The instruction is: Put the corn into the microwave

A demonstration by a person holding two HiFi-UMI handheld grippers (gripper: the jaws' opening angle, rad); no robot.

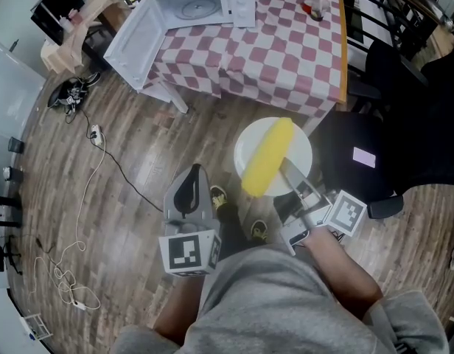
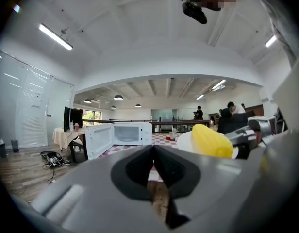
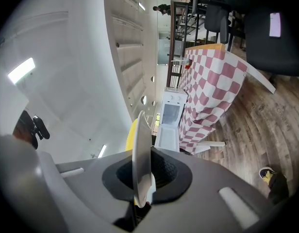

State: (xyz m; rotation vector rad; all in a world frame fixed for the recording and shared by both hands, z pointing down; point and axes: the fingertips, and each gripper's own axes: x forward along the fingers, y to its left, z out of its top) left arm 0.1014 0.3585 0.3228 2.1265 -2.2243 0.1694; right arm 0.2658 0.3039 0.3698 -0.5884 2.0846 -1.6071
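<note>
Inspector: Location of the load?

Operator: We carry the yellow corn cob (image 1: 269, 157) lying flat on the round white plate (image 1: 304, 152), over the wooden floor and well short of the table. Our right gripper (image 1: 292, 170) is clamped on the plate's near rim. Our left gripper (image 1: 195, 172), just left of the plate, has its jaws together on nothing.

Inspector: Bearing for the coming move?

Operator: The cob's long axis runs away from the right gripper, slanting slightly rightward in the head view. The white microwave oven (image 1: 201, 2) stands on the pink-and-white checked tablecloth (image 1: 286, 57), ahead and to the left, with its door (image 1: 135, 43) swung open leftward. We judge that the right hand carries the load and the left is free.

Inspector: Markings?

Operator: We read no brand or label. We see only black-and-white square markers on the gripper cubes (image 1: 189, 253).
</note>
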